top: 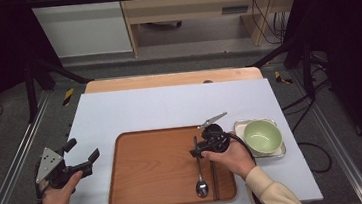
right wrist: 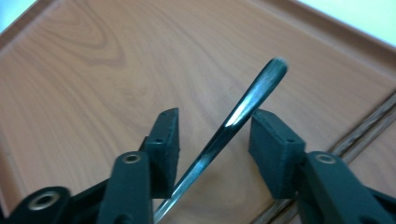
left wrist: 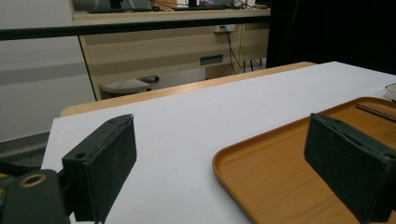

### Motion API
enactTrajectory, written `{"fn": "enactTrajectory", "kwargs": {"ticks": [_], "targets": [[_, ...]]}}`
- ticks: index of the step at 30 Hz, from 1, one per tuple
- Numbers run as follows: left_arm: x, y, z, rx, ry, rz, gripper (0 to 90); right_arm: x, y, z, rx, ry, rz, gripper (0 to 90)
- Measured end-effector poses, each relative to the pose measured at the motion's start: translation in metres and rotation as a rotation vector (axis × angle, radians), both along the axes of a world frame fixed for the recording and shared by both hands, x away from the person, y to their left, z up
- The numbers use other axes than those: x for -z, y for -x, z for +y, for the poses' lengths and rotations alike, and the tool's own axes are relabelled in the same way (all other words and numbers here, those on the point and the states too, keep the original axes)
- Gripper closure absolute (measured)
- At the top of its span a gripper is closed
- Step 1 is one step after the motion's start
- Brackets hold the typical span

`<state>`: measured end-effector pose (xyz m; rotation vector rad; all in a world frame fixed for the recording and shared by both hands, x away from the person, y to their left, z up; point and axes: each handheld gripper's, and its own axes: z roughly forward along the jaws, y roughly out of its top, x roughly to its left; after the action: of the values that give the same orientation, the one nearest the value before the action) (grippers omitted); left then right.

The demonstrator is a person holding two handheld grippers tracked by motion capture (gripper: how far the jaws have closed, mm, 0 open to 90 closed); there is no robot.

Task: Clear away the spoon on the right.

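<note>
A metal spoon lies on the brown wooden tray, bowl toward the near edge, beside a pair of dark chopsticks. My right gripper hangs over the far end of the spoon's handle. In the right gripper view the handle runs up between the two jaws of the right gripper, which stand apart without pressing on it. The chopsticks lie just to its right. My left gripper rests open on the white table left of the tray, with nothing between its jaws.
A green bowl sits on a white square dish just right of the tray. The white tabletop stretches bare beyond the tray. Black frame posts and cables stand around the table.
</note>
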<state>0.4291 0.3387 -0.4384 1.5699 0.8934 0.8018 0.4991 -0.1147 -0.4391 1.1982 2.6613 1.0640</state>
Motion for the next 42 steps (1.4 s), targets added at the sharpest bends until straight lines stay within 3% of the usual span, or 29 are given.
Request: {"fn": "enactTrajectory", "kwargs": {"ticks": [10, 13, 22, 30, 42], "targets": [[0.000, 0.000, 0.000, 0.000, -0.003, -0.003, 9.0, -0.004, 0.001, 0.000, 0.061, 0.010, -0.052, 30.9], [0.000, 0.000, 0.000, 0.001, -0.003, 0.000, 9.0, -0.010, 0.006, -0.001, 0.065, 0.014, -0.117, 25.6], [0.004, -0.002, -0.008, 0.010, -0.038, 0.009, 8.9, -0.014, 0.020, -0.007, 0.095, -0.014, -0.206, 16.5], [0.006, -0.004, -0.012, 0.015, -0.052, 0.018, 8.7, -0.016, 0.028, -0.015, 0.108, -0.019, -0.256, 13.2], [0.007, -0.005, -0.017, 0.022, -0.065, 0.021, 8.7, -0.042, 0.039, -0.036, 0.145, -0.029, -0.335, 11.6]]}}
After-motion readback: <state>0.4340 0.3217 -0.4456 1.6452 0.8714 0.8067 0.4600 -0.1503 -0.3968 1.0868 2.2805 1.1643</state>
